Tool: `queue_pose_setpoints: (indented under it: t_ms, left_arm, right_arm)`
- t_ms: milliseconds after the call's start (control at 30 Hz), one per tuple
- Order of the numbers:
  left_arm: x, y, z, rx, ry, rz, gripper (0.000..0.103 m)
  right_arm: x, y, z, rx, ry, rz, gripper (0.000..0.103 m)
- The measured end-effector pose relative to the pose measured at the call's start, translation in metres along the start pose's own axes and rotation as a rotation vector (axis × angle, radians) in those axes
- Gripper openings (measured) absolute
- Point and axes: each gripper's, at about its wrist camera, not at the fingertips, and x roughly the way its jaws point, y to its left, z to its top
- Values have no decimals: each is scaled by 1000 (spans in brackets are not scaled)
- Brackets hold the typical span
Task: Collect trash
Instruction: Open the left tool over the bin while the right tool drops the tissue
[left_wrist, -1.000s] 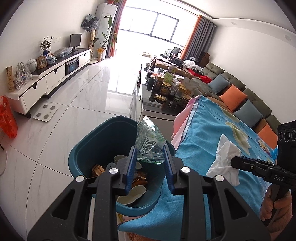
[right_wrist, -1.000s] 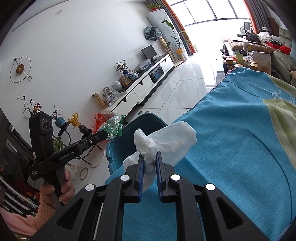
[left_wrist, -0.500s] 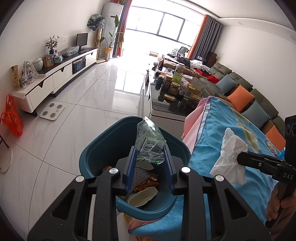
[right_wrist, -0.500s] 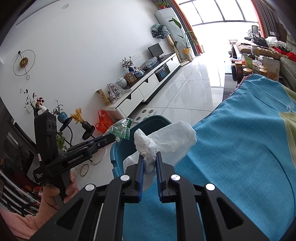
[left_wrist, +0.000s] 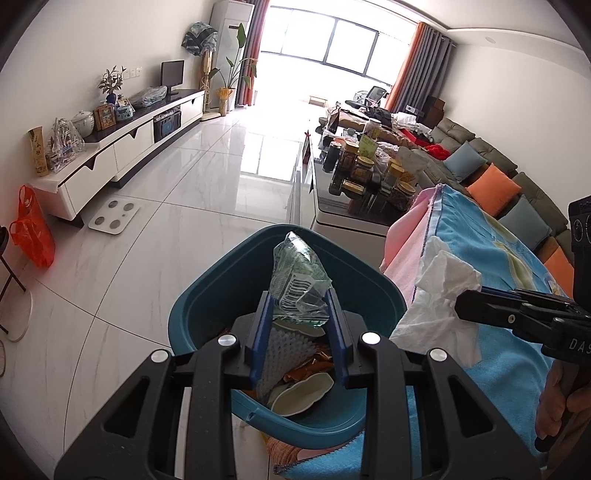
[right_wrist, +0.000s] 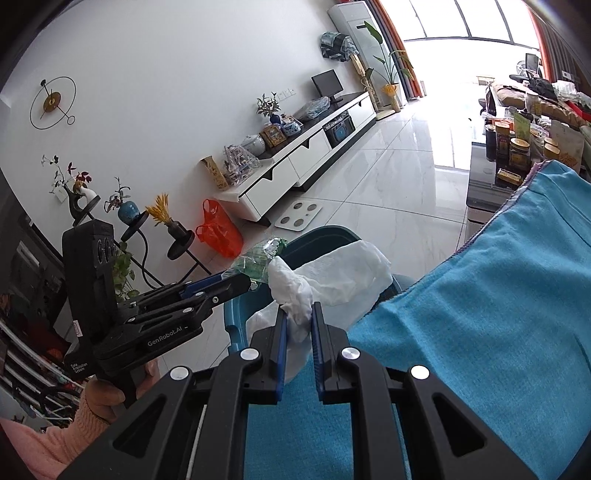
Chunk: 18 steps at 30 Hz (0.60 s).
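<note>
While the teal bin (left_wrist: 207, 295) already holds scraps, the left gripper (left_wrist: 300, 306) clamps a plastic wrapper (left_wrist: 297, 280) above it, the right gripper (right_wrist: 298, 323) pinches a tissue (right_wrist: 332, 273); both undropped.

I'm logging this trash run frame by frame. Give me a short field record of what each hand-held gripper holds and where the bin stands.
left hand-held gripper: shut on plastic wrapper, above the bin
right hand-held gripper: shut on tissue
bin: teal, on the floor beside the blue cloth, scraps inside
</note>
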Motion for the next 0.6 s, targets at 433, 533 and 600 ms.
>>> queue_pose_setpoints:
  t_ms: [433, 533, 600]
  left_arm:
    - [19, 1, -3, -14, 29, 26, 29]
    - [23, 3, -3, -17, 36, 29, 29]
    - [25, 4, -3, -18, 38, 33, 29]
  right_arm:
    - [30, 7, 13, -14, 54, -25, 12]
    - [37, 8, 13, -14, 71, -31, 13]
    - [41, 10, 15, -17, 77, -36, 13]
